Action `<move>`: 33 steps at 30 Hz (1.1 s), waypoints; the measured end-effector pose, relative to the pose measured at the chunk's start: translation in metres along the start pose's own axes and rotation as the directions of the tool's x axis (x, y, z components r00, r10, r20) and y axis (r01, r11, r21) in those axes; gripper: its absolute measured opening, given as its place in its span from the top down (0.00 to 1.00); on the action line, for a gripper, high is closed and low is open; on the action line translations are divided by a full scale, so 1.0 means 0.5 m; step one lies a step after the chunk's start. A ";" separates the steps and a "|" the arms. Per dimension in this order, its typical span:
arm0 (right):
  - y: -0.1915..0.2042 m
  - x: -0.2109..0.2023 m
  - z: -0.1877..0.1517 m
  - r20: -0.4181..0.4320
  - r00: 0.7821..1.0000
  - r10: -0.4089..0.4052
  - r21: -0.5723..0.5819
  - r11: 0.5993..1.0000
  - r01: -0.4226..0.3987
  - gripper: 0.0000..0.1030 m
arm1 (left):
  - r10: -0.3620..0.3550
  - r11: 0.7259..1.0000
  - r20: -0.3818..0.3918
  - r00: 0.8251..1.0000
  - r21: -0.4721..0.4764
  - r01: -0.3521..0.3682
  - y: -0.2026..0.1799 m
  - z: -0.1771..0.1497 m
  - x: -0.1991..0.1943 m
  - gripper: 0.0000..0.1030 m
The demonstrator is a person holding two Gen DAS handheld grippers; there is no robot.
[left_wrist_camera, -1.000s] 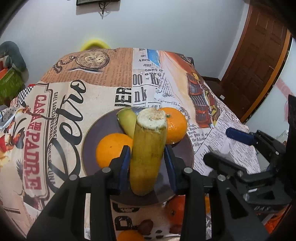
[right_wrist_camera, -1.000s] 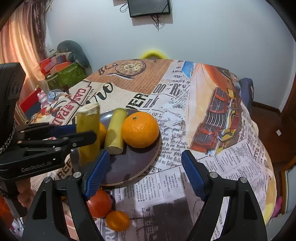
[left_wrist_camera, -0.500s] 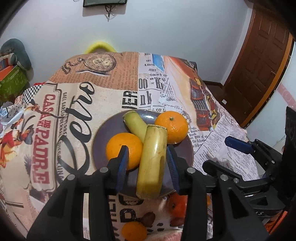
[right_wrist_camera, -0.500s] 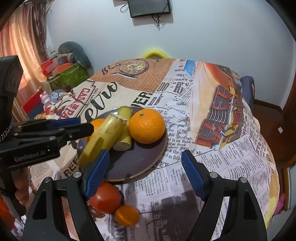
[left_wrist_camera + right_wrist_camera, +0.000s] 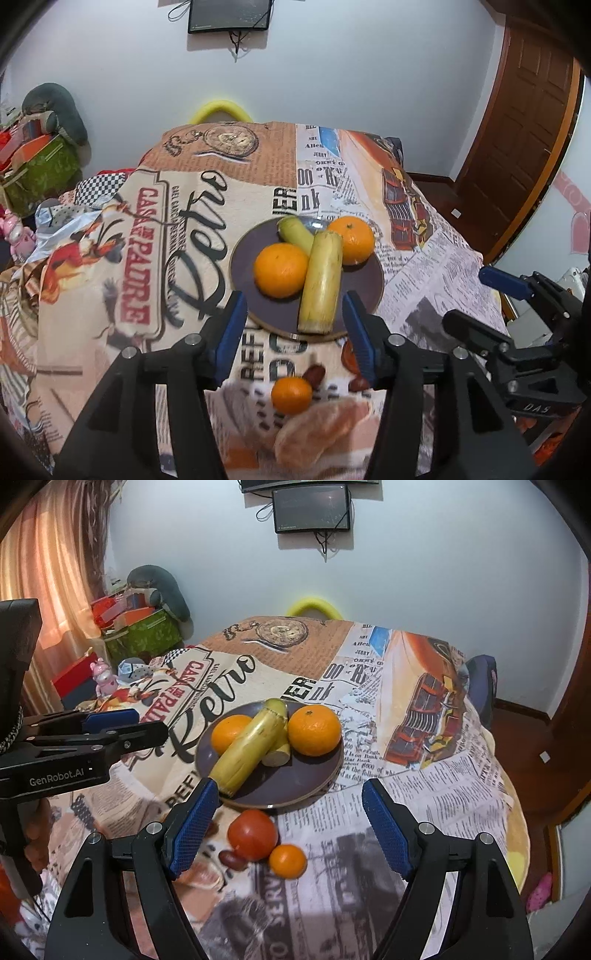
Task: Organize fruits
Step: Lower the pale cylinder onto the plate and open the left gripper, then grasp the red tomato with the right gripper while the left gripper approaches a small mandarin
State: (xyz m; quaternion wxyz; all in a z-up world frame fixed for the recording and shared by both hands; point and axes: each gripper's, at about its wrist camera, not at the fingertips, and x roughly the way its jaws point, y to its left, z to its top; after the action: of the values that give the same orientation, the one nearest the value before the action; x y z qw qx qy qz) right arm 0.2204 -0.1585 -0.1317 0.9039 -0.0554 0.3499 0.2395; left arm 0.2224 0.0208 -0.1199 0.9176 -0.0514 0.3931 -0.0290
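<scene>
Left wrist view | banana piece [image 5: 320, 281], upright between the pads a second ago, now lies on the plate [image 5: 364, 286] | left gripper [image 5: 294, 330] fingers opening, empty; right gripper [image 5: 289, 825] fingers wide, empty | plate: two banana pieces, two oranges [image 5: 280, 270] | bench [image 5: 424, 805]: one tomato [image 5: 252, 834], one small orange [image 5: 287, 860]

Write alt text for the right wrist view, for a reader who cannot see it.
A dark plate on a newspaper-print tablecloth holds two oranges and two banana pieces. A tomato, a small orange and a date lie before it, between the open right gripper fingers; the left gripper is opening, empty.
</scene>
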 end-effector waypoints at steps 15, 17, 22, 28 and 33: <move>0.031 0.004 -0.069 -0.068 0.998 0.000 0.015 1.000 0.002 0.25 | -0.003 1.000 -0.135 0.991 -0.026 0.000 0.028 -0.117 0.039 0.48; 0.033 0.016 -0.076 -0.084 0.996 0.012 0.018 1.000 -0.011 0.25 | -0.014 0.999 -0.149 0.989 -0.038 0.009 0.034 -0.127 0.051 0.48; 0.044 0.049 -0.084 -0.122 0.992 0.030 -0.001 1.000 -0.030 0.37 | -0.042 0.998 -0.181 0.983 -0.055 0.032 0.041 -0.145 0.080 0.48; 0.051 0.091 -0.091 -0.160 0.986 0.044 -0.003 0.999 -0.045 0.41 | -0.067 0.997 -0.216 0.974 -0.053 0.056 0.037 -0.164 0.114 0.52; 0.050 0.126 -0.092 -0.189 0.981 0.038 0.004 0.999 -0.038 0.41 | -0.096 0.994 -0.213 0.972 -0.063 0.085 0.036 -0.164 0.128 0.59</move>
State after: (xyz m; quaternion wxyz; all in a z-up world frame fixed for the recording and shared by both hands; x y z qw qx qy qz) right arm 0.2210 -0.1241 -0.2059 0.8620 -0.0710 0.4350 0.2504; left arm 0.2072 0.0269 -0.2240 0.8656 -0.0903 0.4881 -0.0657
